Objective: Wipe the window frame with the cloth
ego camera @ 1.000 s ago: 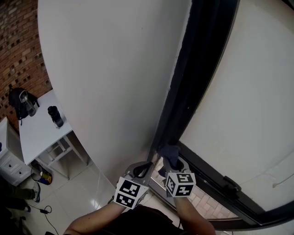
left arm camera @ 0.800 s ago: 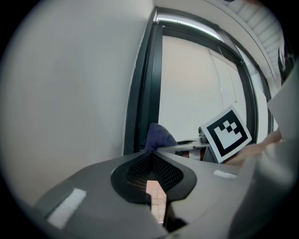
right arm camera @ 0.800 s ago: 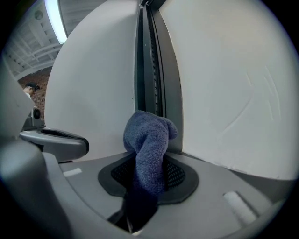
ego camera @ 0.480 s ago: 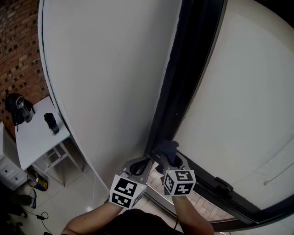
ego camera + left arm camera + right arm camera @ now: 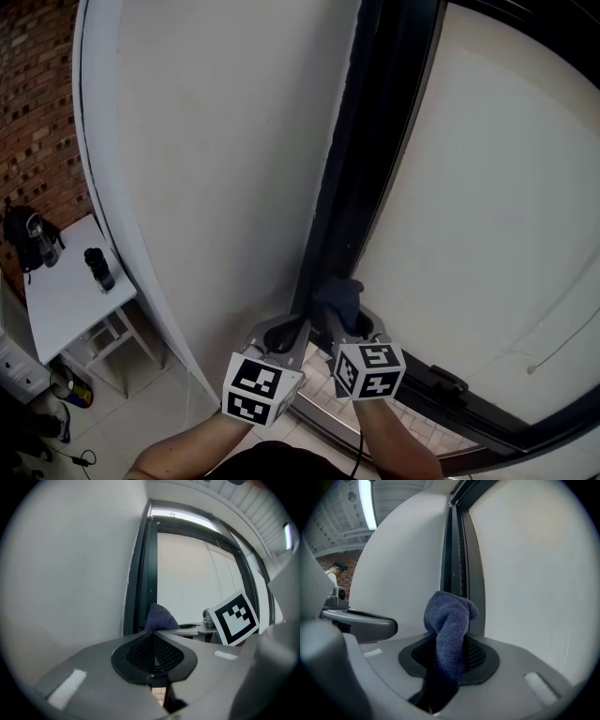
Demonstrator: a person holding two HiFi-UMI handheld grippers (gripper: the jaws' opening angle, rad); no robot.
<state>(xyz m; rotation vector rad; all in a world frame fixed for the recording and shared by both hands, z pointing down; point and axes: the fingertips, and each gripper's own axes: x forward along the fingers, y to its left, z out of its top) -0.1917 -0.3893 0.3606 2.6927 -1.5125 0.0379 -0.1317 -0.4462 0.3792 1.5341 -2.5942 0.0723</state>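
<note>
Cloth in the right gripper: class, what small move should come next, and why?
Probably slide the right gripper up along the window frame: its jaws are shut on the cloth, whose tip is low by the dark upright, with most of that upright above it.

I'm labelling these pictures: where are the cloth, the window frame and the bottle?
cloth (image 5: 447, 625), right gripper view, its bunched upper part
window frame (image 5: 380, 141), head view, the dark upright bar
bottle (image 5: 97, 269), head view, its dark body
</note>
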